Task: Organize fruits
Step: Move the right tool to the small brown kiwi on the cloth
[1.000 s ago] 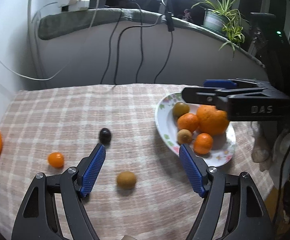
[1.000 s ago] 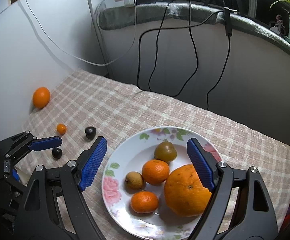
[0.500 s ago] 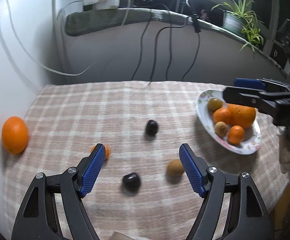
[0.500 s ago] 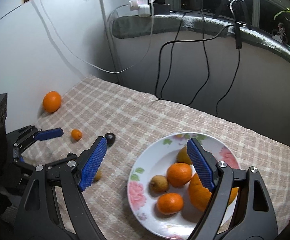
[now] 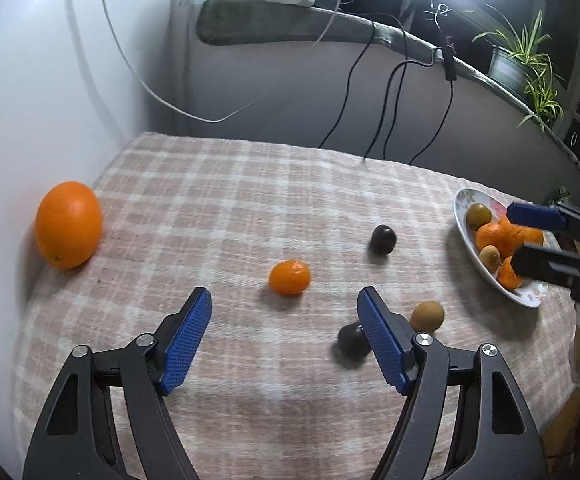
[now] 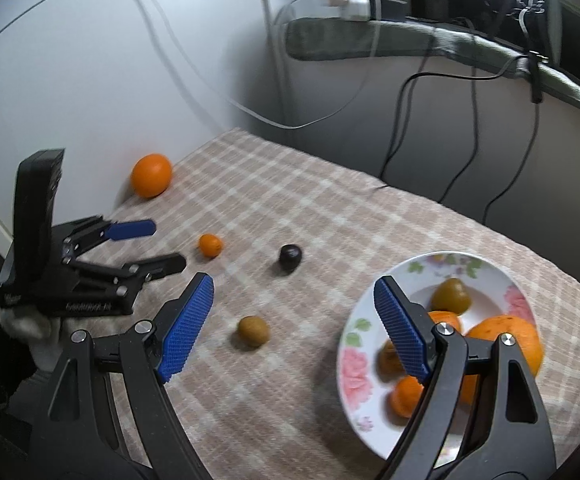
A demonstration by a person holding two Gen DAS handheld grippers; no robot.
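Left tongs (image 5: 284,334) spread apart, jaws just closing a little, nothing clamped, hovering over the checked cloth of the table (image 5: 250,200). Ahead at twelve o'clock, between the blue pads but beyond them: a small mandarin (image 5: 290,277) lying on the cloth. Just behind the right pad at about three o'clock: a dark plum (image 5: 349,340), partly hidden, with a brown kiwi (image 5: 427,315) just beside it. Farther out at one o'clock: a second dark plum (image 5: 382,239). Far off at ten o'clock, by the wall: a large orange (image 5: 68,225). At two o'clock, near the table edge: a flowered plate (image 5: 529,298) holding several fruits, with the right tongs (image 5: 529,236) above it.

Right tongs (image 6: 293,322) also spread apart, empty, right pad over the near rim of the flowered plate (image 6: 353,364). On the plate: a big orange (image 6: 505,336), small mandarins, a greenish-brown fruit (image 6: 449,296) and a blurred brown one. Between the pads at twelve o'clock: the brown kiwi (image 6: 253,331) on the cloth. Beyond it, the dark plum (image 6: 290,257) and the small mandarin (image 6: 210,245); at eleven o'clock, the large orange (image 6: 151,175). At nine o'clock: the left tongs (image 6: 158,246).
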